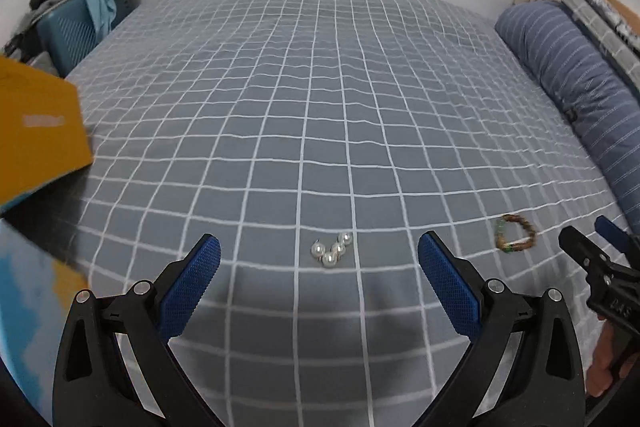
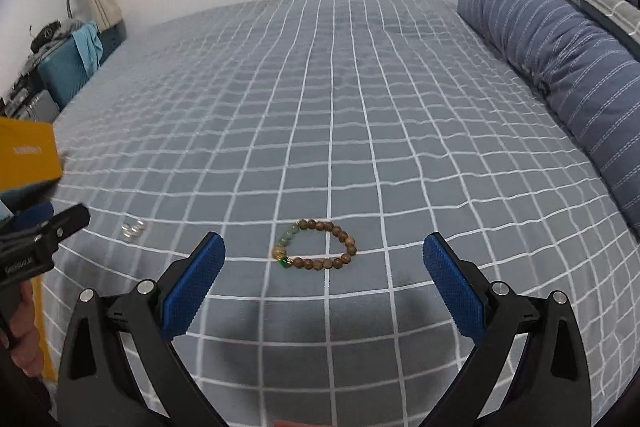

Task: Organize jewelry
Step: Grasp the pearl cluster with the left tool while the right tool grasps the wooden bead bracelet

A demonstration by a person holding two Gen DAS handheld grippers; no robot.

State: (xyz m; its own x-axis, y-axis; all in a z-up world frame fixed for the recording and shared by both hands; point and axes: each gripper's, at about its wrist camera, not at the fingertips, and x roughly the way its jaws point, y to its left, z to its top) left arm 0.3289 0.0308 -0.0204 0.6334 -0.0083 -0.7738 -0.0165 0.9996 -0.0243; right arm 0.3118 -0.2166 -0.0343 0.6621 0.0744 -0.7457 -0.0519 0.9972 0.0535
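Note:
A small cluster of white pearl pieces [image 1: 331, 251] lies on the grey checked bedsheet, straight ahead of my left gripper [image 1: 319, 259], which is open and empty with its blue pads either side. The pearls show small at the left in the right wrist view [image 2: 133, 228]. A brown wooden bead bracelet with green beads [image 2: 316, 243] lies flat just ahead of my right gripper [image 2: 323, 259], which is open and empty. The bracelet also shows at the right in the left wrist view [image 1: 515, 231]. The right gripper's body shows at the far right there.
A yellow box [image 1: 40, 123] stands at the left on the bed; it also shows in the right wrist view [image 2: 28, 155]. A blue striped bolster pillow [image 2: 568, 67] lies along the right edge. A teal crate with clothes [image 1: 76, 31] stands beyond the bed's left corner.

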